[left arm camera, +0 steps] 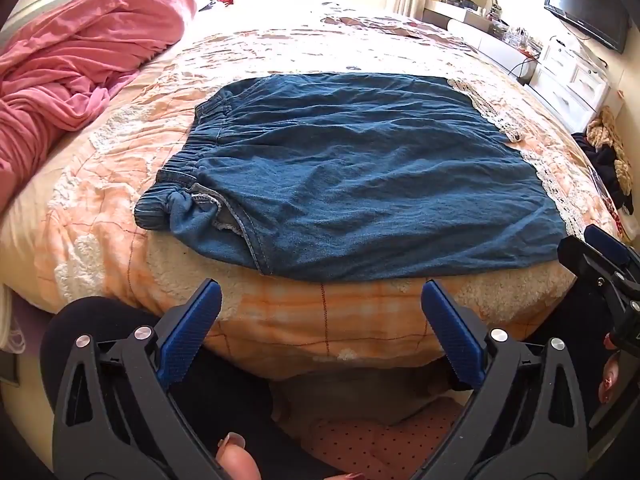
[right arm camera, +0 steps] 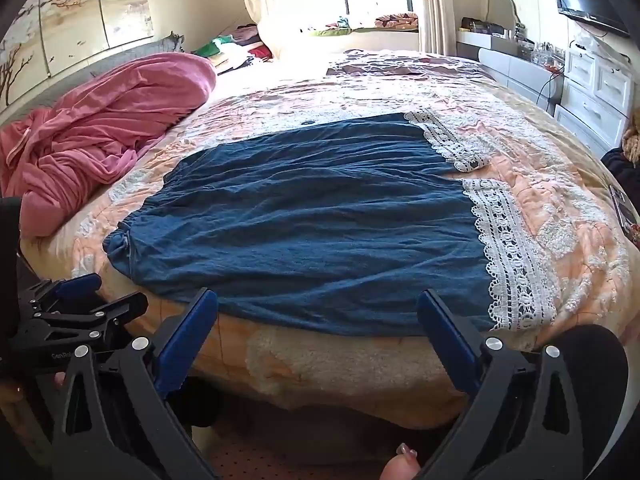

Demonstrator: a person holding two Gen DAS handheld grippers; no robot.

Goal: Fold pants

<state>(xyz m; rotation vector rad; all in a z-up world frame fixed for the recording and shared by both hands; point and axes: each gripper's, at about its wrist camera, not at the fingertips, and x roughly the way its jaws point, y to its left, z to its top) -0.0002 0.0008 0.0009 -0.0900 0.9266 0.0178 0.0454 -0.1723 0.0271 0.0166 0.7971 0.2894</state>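
Pants (left arm camera: 360, 168): soft matt blue denim cloth, creased, with white openwork lace (right arm camera: 508, 256) at the hems. Bed (left arm camera: 100, 184): peach quilted cloth, stitched, fuzzy fleece along the near edge. Blanket (left arm camera: 72, 64): pink matt cloth, rumpled. Left tool (left arm camera: 321, 312) and right tool (right arm camera: 317, 320): black matt plastic, ribbed blue pads, shiny metal rivets.

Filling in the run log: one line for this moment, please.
left gripper: open, empty | right gripper: open, empty | blue pants: flat on bed, untouched
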